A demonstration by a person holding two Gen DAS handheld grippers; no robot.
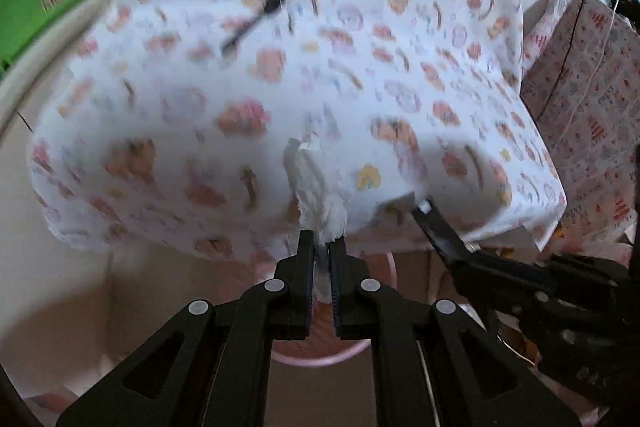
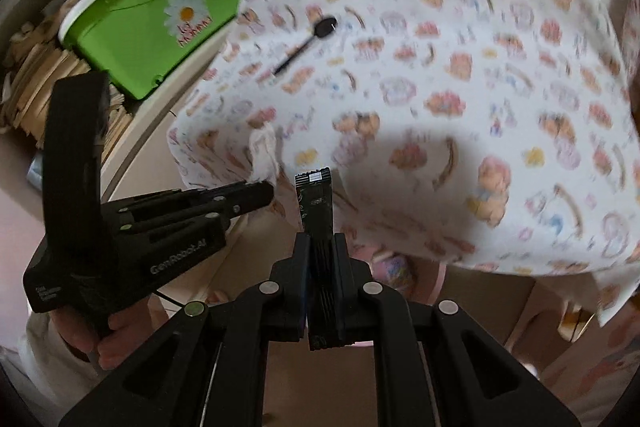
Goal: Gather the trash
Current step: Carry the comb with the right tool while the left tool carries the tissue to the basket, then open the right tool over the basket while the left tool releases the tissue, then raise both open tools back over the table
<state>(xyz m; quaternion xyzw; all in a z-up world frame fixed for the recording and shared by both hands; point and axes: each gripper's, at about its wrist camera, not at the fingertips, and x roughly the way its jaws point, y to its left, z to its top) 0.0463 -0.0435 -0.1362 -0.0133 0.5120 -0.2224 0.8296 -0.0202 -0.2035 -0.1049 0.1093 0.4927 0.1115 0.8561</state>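
My left gripper is shut on a crumpled white tissue, which sticks up from its jaws over the near edge of the table. My right gripper is shut on a black sachet wrapper that stands upright between its pads. In the left wrist view the right gripper reaches in from the right with the wrapper's tip showing. In the right wrist view the left gripper comes in from the left with the tissue in it. A black plastic spoon lies further back on the patterned tablecloth.
A pink round bin sits on the floor below the table edge, partly behind my left gripper. A green box with a daisy print stands on a shelf to the left, beside stacked paper bags. A patterned box stands at the right.
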